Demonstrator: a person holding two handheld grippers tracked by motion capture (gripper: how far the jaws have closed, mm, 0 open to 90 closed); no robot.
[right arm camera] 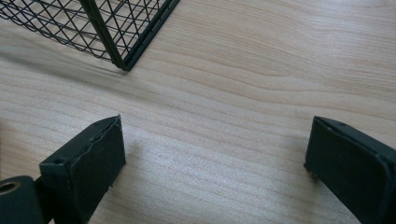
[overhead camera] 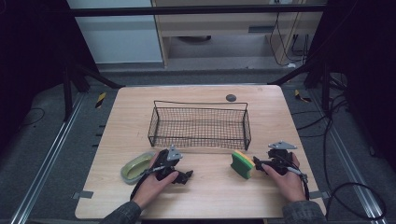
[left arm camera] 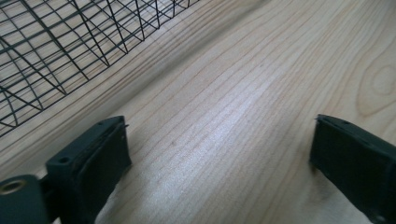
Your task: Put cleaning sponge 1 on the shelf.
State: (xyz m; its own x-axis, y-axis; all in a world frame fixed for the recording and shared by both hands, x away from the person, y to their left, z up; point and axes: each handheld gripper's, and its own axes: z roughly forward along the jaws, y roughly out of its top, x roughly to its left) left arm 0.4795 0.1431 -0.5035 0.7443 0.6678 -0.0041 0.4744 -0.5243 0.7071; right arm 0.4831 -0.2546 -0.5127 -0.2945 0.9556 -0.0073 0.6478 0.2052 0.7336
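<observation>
Both claws rest low on the wooden worktop (overhead camera: pixel 210 196), in front of a black wire basket (overhead camera: pixel 200 125) that stands near the middle. The left claw (overhead camera: pixel 183 176) lies just right of a shallow green dish (overhead camera: pixel 136 166); its jaws stand wide apart with nothing but bare wood between them, as the left gripper view shows (left arm camera: pixel 219 154). The right claw (overhead camera: pixel 256 164) sits right beside a green and yellow sponge (overhead camera: pixel 243 164), which stands on its edge near the basket's right front corner. Its jaws are equally wide and empty (right arm camera: pixel 215 158), and the basket corner (right arm camera: pixel 122 60) lies ahead of them in the right gripper view.

The work seems to be at its start: sponge and dish are both outside the basket, and the likely step is to pick one up and set it inside.

For the sponge, the right claw probably needs to turn so the jaws straddle the broad faces, then close gently, since the foam will squash and can spring free if pinched at a corner. A grip low on its body should keep it from tipping. The lift must clear the tall wire rim before going across, or the sponge may catch on the mesh.

For the dish, the left claw should take the near rim, one jaw inside and one outside, because the walls look low and smooth and may slide.
</observation>
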